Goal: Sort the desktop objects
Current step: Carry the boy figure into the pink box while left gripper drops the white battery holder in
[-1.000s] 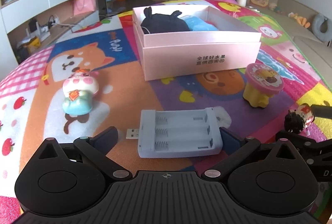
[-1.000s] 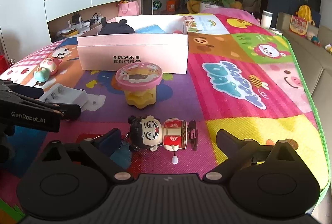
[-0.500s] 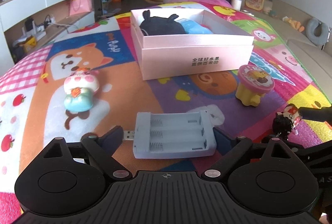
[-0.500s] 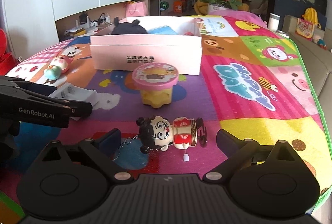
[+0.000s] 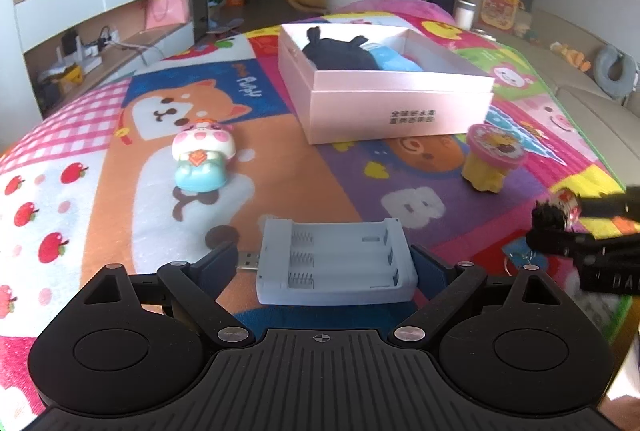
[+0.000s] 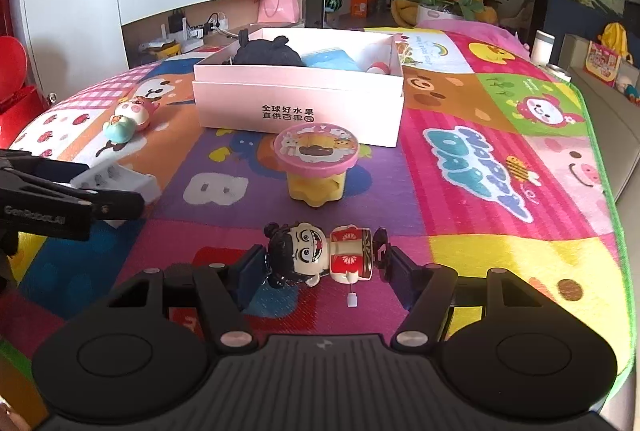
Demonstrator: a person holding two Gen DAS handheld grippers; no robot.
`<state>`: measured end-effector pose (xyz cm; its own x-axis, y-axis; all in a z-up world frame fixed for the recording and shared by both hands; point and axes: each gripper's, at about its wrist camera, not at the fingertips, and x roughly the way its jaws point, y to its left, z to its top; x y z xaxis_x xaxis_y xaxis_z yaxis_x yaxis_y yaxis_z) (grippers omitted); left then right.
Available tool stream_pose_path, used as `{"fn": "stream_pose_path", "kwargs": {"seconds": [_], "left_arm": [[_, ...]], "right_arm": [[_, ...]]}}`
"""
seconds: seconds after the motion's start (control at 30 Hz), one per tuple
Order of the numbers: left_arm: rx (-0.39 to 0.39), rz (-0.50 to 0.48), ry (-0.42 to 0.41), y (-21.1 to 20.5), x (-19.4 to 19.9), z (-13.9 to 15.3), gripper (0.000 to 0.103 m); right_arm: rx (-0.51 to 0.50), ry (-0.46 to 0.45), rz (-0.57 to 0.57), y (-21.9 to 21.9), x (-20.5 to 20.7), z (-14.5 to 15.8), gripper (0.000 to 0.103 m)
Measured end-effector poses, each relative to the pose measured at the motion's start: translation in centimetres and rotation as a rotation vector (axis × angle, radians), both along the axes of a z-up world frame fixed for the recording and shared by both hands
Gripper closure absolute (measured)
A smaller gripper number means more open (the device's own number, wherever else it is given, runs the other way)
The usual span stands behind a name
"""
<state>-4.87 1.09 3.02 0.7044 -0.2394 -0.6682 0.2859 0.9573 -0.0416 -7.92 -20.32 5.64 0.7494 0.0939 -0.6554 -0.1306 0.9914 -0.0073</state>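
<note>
two grippers, two toys on the play mat

between the fingers of the left gripper [image 5: 324, 263] sits a pale battery charger [image 5: 335, 267], its usb plug pointing toward the left finger. the right finger touches the charger's side, while the left finger stands just beside the plug; whether both pads press i cannot tell, though the charger looks raised off the cartoon play mat [image 5: 120, 191]

on the mat in front of the right gripper [image 6: 324, 263] lies a wind-up doll [image 6: 326, 255] on its side, dark-haired head toward the left finger, feet toward the right. the jaws are closing on it, the pads at or just against its two ends

beyond both tools stands an open pink box [image 6: 298, 103] holding a dark plush and something blue. a pink-lidded yellow stool toy [image 6: 316, 167] stands between the doll and the box, and a pig figure [image 5: 202, 161] lies well left of the box
</note>
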Motion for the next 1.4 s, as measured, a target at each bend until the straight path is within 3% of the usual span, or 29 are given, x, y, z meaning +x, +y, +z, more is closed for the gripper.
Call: {"fn": "stream_pose_path", "kwargs": {"seconds": [0.13,0.3,0.47,0.6,0.73,0.87,1.07,1.13,1.17,1.4], "left_arm": [[-0.01,-0.043,-0.018,-0.2,-1.2,1.2,0.008],[-0.05,-0.095,-0.084,-1.1,-0.4,4.2,0.008],[-0.071,-0.162,-0.224,-4.0,2.9,7.8,0.008],[-0.115,-0.168,-0.337,-6.9,7.8,10.0,0.007],[-0.129,-0.162,-0.316,-7.3,10.9,10.5,0.002],[-0.127,-0.043,-0.292,-3.9,10.1,9.4,0.0],[-0.094,0.066,-0.171,0.1,7.9,5.7,0.0],[-0.087,0.081,-0.139,0.9,6.9,4.4,0.0],[-0.079,0.085,-0.127,1.2,6.5,4.0,0.0],[-0.015,0.099,-0.075,2.5,3.8,0.9,0.0]], "right_arm": [[0.018,-0.011,0.017,-1.2,-0.7,1.9,0.038],[0.041,-0.106,0.035,-2.7,-1.0,6.2,0.038],[0.028,-0.286,0.023,-3.9,0.5,12.2,0.038],[0.007,-0.397,-0.001,-4.1,2.9,15.8,0.038],[0.064,-0.412,-0.046,-5.0,6.5,17.9,0.038],[0.105,-0.378,-0.042,-5.7,9.3,18.1,0.038],[0.186,-0.25,-0.004,-3.8,14.3,15.7,0.038],[0.196,-0.214,-0.008,-3.1,16.0,14.4,0.034],[0.193,-0.199,-0.023,-2.7,16.6,13.8,0.024],[0.203,-0.172,-0.07,-3.1,14.8,11.2,0.02]]}}
